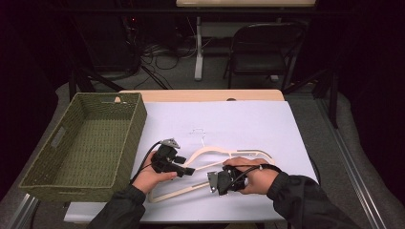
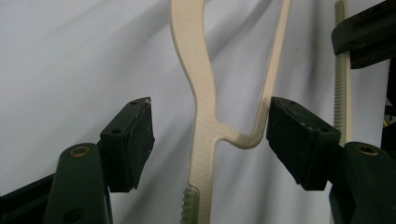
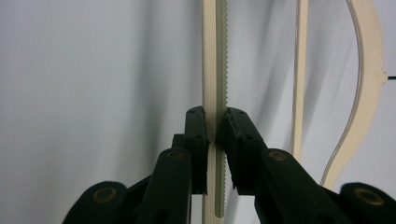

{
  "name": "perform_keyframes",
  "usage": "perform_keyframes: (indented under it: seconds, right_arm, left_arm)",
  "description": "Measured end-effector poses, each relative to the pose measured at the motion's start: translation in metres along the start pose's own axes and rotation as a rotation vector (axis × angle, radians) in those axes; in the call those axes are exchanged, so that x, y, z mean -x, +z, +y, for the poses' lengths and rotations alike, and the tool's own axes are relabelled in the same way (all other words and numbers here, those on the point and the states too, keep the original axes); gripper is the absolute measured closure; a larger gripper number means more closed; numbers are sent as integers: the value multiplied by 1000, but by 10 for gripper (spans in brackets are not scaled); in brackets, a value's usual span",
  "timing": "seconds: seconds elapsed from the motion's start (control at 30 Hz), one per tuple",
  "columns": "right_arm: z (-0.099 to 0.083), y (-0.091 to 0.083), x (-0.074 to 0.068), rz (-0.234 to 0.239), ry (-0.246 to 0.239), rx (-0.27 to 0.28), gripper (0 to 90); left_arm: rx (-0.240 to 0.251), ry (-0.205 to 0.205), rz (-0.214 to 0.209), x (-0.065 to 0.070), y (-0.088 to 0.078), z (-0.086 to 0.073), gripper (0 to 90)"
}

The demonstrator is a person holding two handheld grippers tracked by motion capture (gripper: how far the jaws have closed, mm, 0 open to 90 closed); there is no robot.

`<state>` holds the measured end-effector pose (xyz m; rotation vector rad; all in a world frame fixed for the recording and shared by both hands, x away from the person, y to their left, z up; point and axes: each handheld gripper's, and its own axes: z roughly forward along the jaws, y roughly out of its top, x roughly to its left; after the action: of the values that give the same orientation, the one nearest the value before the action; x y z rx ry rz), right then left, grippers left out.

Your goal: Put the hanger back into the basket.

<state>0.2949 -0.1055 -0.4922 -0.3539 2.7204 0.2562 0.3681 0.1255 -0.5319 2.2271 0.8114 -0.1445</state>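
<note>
A cream hanger (image 1: 210, 164) lies flat on the white table cover (image 1: 248, 124), near the person, right of the green basket (image 1: 86, 143). The right gripper (image 3: 215, 126) is clamped on the hanger's toothed bottom bar, a grip the high view blurs. The left gripper (image 2: 210, 135) stands wide around the hanger's shoulder bend, one pad (image 2: 294, 135) just at it, the other clear.

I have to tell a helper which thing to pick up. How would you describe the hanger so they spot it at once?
On the white sheet over the table, right of the green woven basket, lies the hanger. It is flat, cream-coloured, with a thin wire hook and a toothed lower bar, the only pale thing between both hands.
</note>
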Motion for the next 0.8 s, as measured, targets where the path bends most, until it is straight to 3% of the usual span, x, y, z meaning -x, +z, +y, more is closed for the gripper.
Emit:
perform_keyframes:
  seconds: [0.43,0.6,0.63,0.67,0.7,0.8]
  right_arm:
    - [1,0,0,-10,-6,-1,798]
    - [1,3,0,-9,-2,14,798]
    - [2,0,0,-9,-7,-21,798]
    - [1,2,0,-4,-7,-3,798]
    - [2,1,0,-12,-13,-25,798]
    - [2,2,0,-9,-8,-1,798]
  left_arm:
    - [-6,9,-44,1,2,0,379]
    - [-23,30,-52,4,2,-1,426]
    - [-19,30,-61,4,2,-1,447]
    - [-19,30,-63,4,2,-1,464]
    - [-19,28,-59,4,1,-1,469]
    - [-18,22,-69,2,0,-1,515]
